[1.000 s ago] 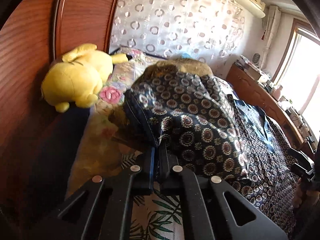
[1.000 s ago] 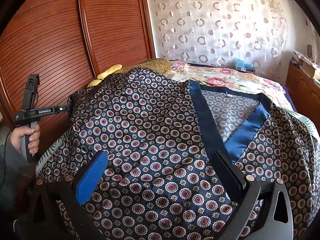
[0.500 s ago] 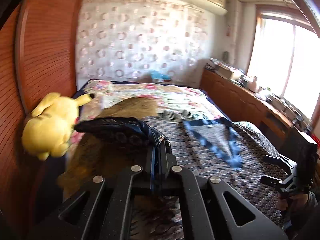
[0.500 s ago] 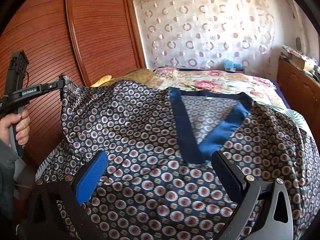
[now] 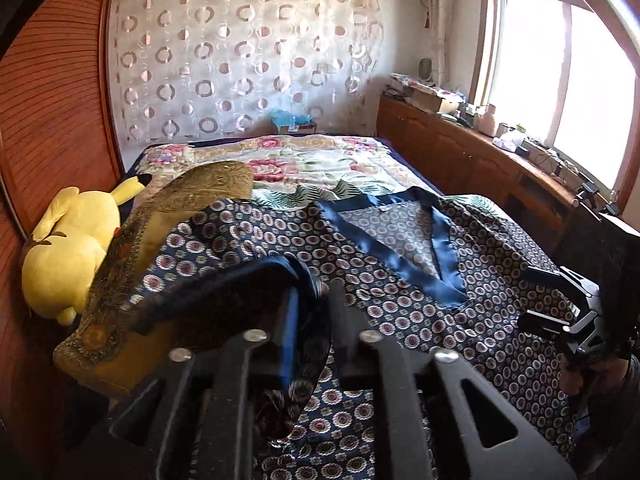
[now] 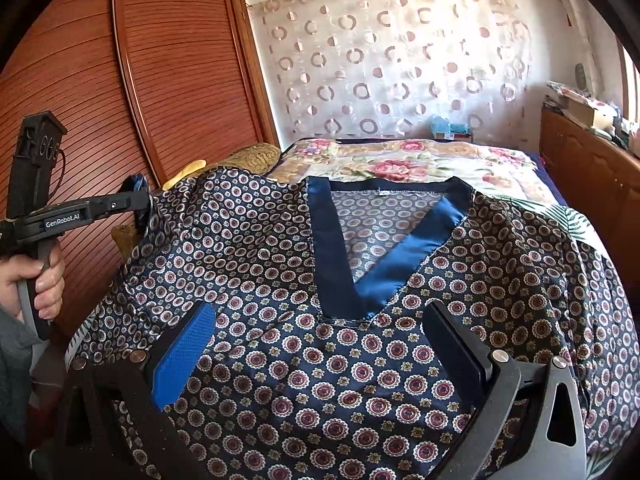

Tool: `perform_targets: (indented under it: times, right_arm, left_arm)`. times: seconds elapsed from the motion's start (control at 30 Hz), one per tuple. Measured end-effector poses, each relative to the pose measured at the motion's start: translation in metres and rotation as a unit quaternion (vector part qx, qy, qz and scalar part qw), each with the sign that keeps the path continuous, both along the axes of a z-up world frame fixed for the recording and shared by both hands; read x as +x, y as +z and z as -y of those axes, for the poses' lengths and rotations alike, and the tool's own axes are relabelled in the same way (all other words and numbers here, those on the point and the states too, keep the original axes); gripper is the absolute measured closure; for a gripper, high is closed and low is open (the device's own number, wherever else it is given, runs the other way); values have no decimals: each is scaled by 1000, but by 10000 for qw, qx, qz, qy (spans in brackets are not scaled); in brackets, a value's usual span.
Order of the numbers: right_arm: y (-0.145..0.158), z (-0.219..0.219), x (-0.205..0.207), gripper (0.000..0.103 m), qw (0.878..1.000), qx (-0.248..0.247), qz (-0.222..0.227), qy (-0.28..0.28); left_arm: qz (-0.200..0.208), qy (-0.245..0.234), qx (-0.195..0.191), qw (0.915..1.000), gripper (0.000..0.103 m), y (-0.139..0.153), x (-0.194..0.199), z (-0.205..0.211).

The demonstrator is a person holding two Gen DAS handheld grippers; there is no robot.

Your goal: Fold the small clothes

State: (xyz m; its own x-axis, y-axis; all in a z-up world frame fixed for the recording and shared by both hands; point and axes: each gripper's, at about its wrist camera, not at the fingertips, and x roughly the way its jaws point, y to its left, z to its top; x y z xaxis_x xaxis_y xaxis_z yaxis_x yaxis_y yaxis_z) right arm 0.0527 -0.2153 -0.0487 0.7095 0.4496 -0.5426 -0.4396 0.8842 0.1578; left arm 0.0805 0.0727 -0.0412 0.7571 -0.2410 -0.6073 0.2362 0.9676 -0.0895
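A navy patterned V-neck top (image 6: 280, 272) with a plain blue collar band (image 6: 396, 268) lies spread on the bed; it also shows in the left wrist view (image 5: 400, 264). My left gripper (image 5: 314, 300) is shut on the top's left sleeve edge and holds it lifted above the bed; it shows in the right wrist view (image 6: 140, 204) at the left. My right gripper (image 6: 320, 340) is open just above the top's chest, below the collar, holding nothing; it shows in the left wrist view (image 5: 560, 300) at the right.
A yellow plush toy (image 5: 68, 248) and a gold-brown cushion (image 5: 132, 264) lie at the bed's left edge by the wooden wardrobe doors (image 6: 160, 80). A floral bedspread (image 5: 312, 164) covers the far bed. A cluttered wooden cabinet (image 5: 480, 148) runs along the right under the window.
My left gripper has lifted the sleeve edge and carried it up and inward over the top. My right gripper has stayed open over the chest.
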Motion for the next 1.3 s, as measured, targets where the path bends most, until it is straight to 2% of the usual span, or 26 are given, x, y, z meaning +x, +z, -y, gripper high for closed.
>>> perform_targets:
  times: [0.03, 0.1, 0.17, 0.23, 0.3, 0.37, 0.57, 0.7, 0.93, 1.07, 1.13, 1.2, 1.3]
  right_arm:
    - [1, -1, 0, 0, 10000, -5, -8, 1]
    - [6, -2, 1, 0, 10000, -10, -33, 19]
    - [9, -6, 2, 0, 10000, -50, -32, 66]
    - [13, -10, 4, 0, 9998, -132, 6, 131]
    - [17, -17, 7, 0, 9995, -195, 24, 240]
    - [22, -27, 11, 0, 9989, -230, 29, 407]
    - [39, -74, 20, 3, 9934, -344, 114, 1089]
    - [41, -113, 23, 12, 9852, -398, 130, 1663]
    - [29, -194, 39, 27, 9616, -553, -61, 2689]
    - [16, -237, 49, 37, 9493, -936, -82, 2999]
    - [9, -251, 54, 54, 9455, -1185, -84, 3033]
    - [2, -262, 59, 64, 9405, -1378, -102, 3106]
    - [1, -279, 57, 89, 9308, -1487, -22, 3338]
  left_arm:
    - [24, 22, 12, 10000, 74, 1, -1, -1]
    - [75, 87, 22, 9999, 62, 3, -6, -5]
    - [126, 162, 21, 9998, 59, 5, -12, -9]
    - [192, 243, -1, 9995, 49, 6, -19, -16]
    - [271, 353, -32, 9990, 30, 7, -29, -26]
    - [354, 447, -94, 9983, 22, 9, -36, -35]
    - [529, 858, -148, 9948, 22, 13, -57, -68]
    - [603, 1164, -135, 9913, 22, 16, -69, -89]
    - [620, 1438, -94, 9876, 22, 13, -81, -110]
    - [604, 1496, -86, 9869, 22, 9, -84, -114]
    - [580, 1494, -89, 9870, 22, 6, -84, -115]
    - [547, 1481, -72, 9874, 22, 4, -82, -115]
    - [538, 1453, -50, 9879, 22, 2, -81, -112]
